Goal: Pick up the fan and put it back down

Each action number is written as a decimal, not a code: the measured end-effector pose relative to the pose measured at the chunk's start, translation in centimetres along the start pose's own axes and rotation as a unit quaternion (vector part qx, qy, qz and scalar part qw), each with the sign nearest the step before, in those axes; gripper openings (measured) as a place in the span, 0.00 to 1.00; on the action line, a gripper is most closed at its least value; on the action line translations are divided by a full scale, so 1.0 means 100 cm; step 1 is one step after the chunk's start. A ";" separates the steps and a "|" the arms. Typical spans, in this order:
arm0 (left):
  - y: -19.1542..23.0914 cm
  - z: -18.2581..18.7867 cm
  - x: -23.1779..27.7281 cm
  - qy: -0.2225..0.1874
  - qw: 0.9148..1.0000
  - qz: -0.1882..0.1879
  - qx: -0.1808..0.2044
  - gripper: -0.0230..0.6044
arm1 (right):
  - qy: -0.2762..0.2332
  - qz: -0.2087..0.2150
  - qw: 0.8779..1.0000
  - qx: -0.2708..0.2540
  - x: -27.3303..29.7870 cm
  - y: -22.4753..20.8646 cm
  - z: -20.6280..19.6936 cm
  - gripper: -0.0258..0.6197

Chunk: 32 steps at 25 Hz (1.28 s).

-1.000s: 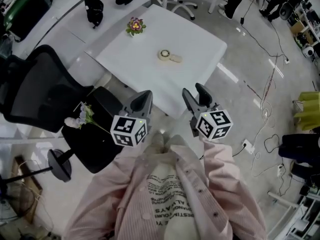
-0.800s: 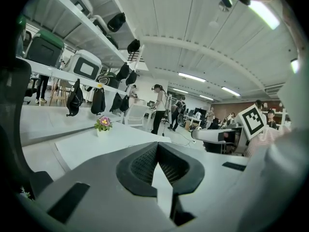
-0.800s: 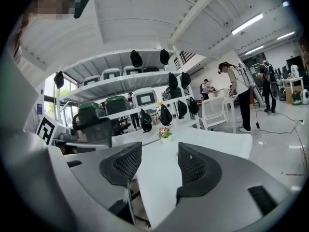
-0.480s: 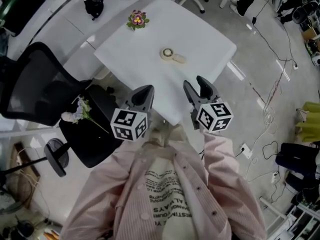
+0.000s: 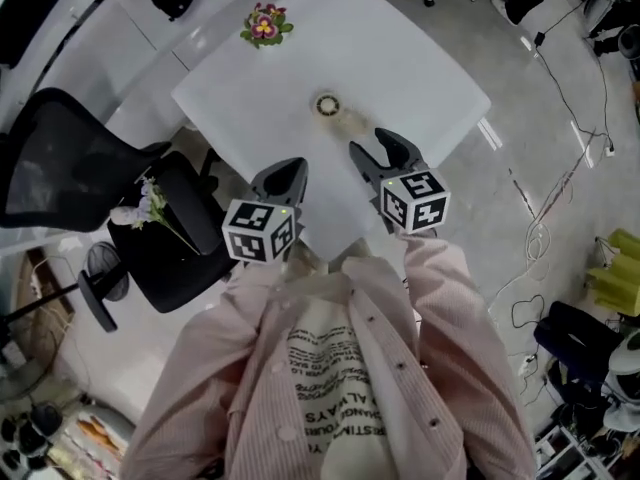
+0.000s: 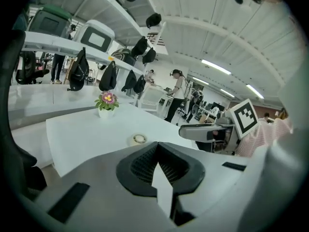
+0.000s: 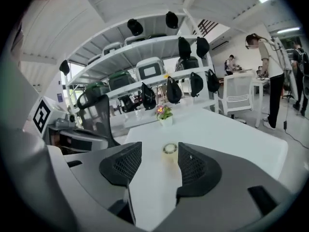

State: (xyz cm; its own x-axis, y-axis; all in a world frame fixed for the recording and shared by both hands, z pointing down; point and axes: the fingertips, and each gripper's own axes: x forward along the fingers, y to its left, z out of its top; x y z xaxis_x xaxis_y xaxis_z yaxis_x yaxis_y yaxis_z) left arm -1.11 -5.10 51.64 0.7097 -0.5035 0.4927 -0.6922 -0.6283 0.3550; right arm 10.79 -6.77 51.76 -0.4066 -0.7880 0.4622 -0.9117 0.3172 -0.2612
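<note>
A person in a pink shirt holds two grippers over the near corner of a white table, which they partly cover in the head view. The fan lies flat near the table's middle, at 11 o'clock from the right gripper and well apart from both. We make out a round head and a pale handle that nearly blends into the tabletop; its blades are too small to read. Its long axis runs from 10 o'clock, where the head is, to 4 o'clock. The left gripper has its jaws pressed together on nothing. The right gripper's jaws are spread and empty, framing the distant fan. A potted flower stands at 11 o'clock. A black chair is cut off at 9 o'clock.
</note>
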 end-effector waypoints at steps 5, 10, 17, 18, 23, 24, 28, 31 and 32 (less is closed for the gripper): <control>0.009 -0.007 0.038 0.015 0.999 0.027 -0.031 0.04 | 0.058 0.040 0.997 -0.043 0.042 -0.024 -0.014 0.36; 0.021 -0.015 0.063 0.026 0.997 0.051 -0.054 0.04 | 0.099 0.068 0.989 -0.084 0.077 -0.041 -0.027 0.36; 0.033 -0.028 0.083 0.037 0.994 0.076 -0.075 0.04 | 0.153 0.108 0.972 -0.139 0.109 -0.052 -0.048 0.36; 0.035 -0.030 0.085 0.040 0.993 0.079 -0.077 0.04 | 0.162 0.114 0.969 -0.145 0.112 -0.052 -0.052 0.36; 0.039 -0.037 0.092 0.047 0.992 0.081 -0.081 0.04 | 0.203 0.136 0.954 -0.176 0.125 -0.050 -0.069 0.36; 0.039 -0.039 0.093 0.049 0.992 0.081 -0.082 0.04 | 0.209 0.138 0.951 -0.181 0.127 -0.049 -0.072 0.36; 0.043 -0.045 0.098 0.056 0.992 0.078 -0.085 0.04 | 0.228 0.136 0.944 -0.197 0.137 -0.050 -0.080 0.36; 0.044 -0.047 0.100 0.059 0.992 0.075 -0.087 0.04 | 0.239 0.130 0.939 -0.213 0.140 -0.048 -0.083 0.36; 0.044 -0.048 0.101 0.061 0.992 0.073 -0.088 0.04 | 0.242 0.127 0.937 -0.215 0.141 -0.048 -0.085 0.36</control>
State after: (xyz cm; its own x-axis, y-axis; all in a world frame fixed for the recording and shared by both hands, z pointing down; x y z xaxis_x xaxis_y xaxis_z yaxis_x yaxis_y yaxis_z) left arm 2.42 -10.07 61.99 0.5860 -0.5000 0.6377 -0.8065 -0.4357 0.3996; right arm 8.92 -14.93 66.69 -0.4985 -0.3584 0.7893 -0.6783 0.7282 -0.0977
